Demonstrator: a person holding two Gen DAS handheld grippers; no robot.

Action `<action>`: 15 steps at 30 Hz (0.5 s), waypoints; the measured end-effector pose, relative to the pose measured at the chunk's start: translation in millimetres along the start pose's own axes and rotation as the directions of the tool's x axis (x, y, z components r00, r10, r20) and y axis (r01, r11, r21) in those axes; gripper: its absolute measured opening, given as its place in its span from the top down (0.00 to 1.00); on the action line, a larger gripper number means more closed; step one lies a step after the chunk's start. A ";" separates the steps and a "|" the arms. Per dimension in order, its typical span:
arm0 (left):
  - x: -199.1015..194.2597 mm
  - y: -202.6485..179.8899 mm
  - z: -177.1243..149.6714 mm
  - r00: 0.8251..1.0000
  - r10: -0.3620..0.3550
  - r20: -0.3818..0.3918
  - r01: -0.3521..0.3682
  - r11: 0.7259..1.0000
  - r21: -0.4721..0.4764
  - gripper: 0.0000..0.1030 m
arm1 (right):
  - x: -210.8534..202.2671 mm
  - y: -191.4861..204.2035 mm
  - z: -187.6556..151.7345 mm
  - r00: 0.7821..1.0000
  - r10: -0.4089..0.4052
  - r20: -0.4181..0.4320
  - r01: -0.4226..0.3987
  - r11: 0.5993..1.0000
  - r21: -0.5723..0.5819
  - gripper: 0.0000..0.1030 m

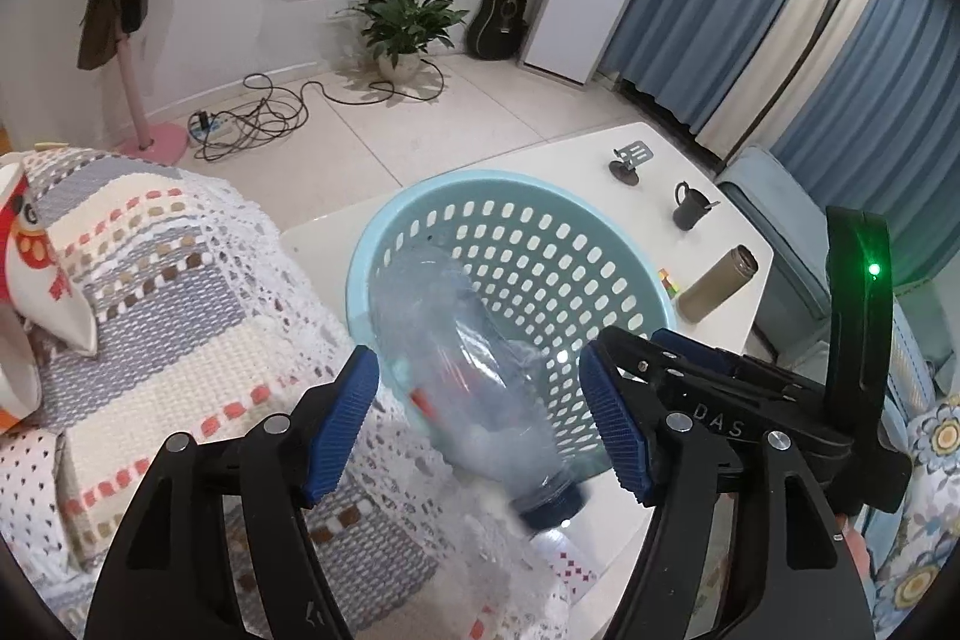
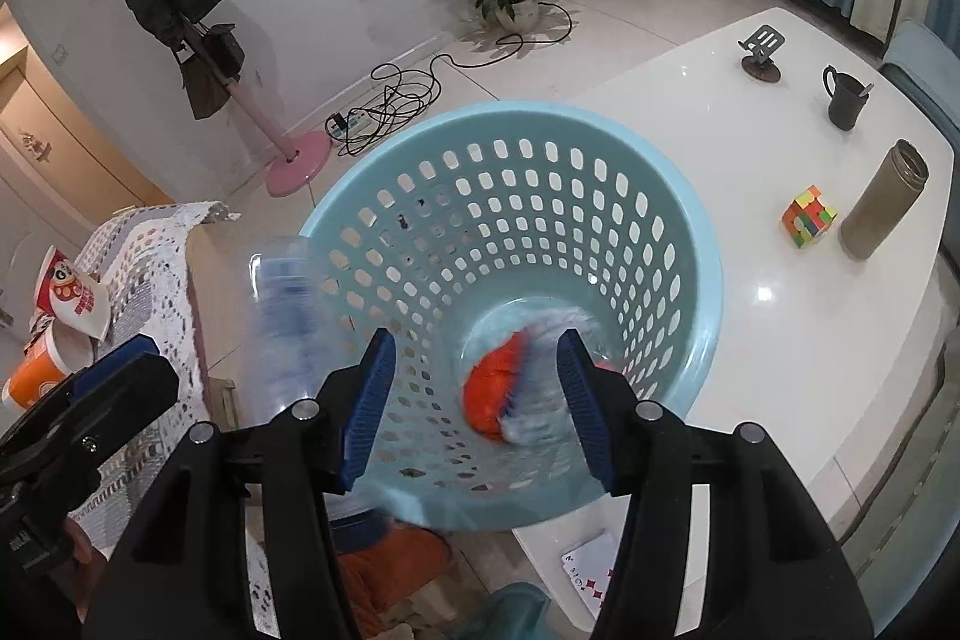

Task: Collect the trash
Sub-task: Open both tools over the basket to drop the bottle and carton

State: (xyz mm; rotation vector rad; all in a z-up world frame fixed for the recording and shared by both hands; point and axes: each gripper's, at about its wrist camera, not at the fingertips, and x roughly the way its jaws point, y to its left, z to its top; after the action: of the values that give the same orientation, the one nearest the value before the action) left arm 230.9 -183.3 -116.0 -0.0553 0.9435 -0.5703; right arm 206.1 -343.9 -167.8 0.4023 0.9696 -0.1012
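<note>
A clear plastic bottle [image 1: 474, 376] with a dark cap hangs blurred between the blue pads of my open left gripper [image 1: 480, 418], touching neither pad, beside the rim of the light blue perforated basket [image 1: 540, 196]. In the right wrist view the same bottle [image 2: 294, 316] is a blur at the left rim of the basket [image 2: 690, 220]. My right gripper [image 2: 474, 406] is open above the basket. A blurred orange and white wrapper [image 2: 504, 388] is inside the basket between its fingers.
The basket stands on a white table [image 2: 780, 340] with a Rubik's cube [image 2: 808, 216], a brown flask [image 2: 882, 208], a black mug [image 2: 843, 97] and a phone stand [image 2: 762, 52]. A crocheted cover [image 1: 168, 304] lies to the left, with paper cups [image 2: 66, 316] on it.
</note>
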 end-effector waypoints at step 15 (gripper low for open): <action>-73.5 25.2 -35.8 0.991 0.090 0.098 -0.086 0.995 -0.044 0.32 | -35.5 54.5 -24.7 0.998 0.059 0.038 -0.055 0.993 -0.105 0.49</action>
State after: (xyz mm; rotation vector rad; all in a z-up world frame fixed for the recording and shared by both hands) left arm 180.9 -119.1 -89.6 -0.0764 0.8555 -0.4633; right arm 180.9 -287.8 -135.4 0.3303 0.9186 -0.0071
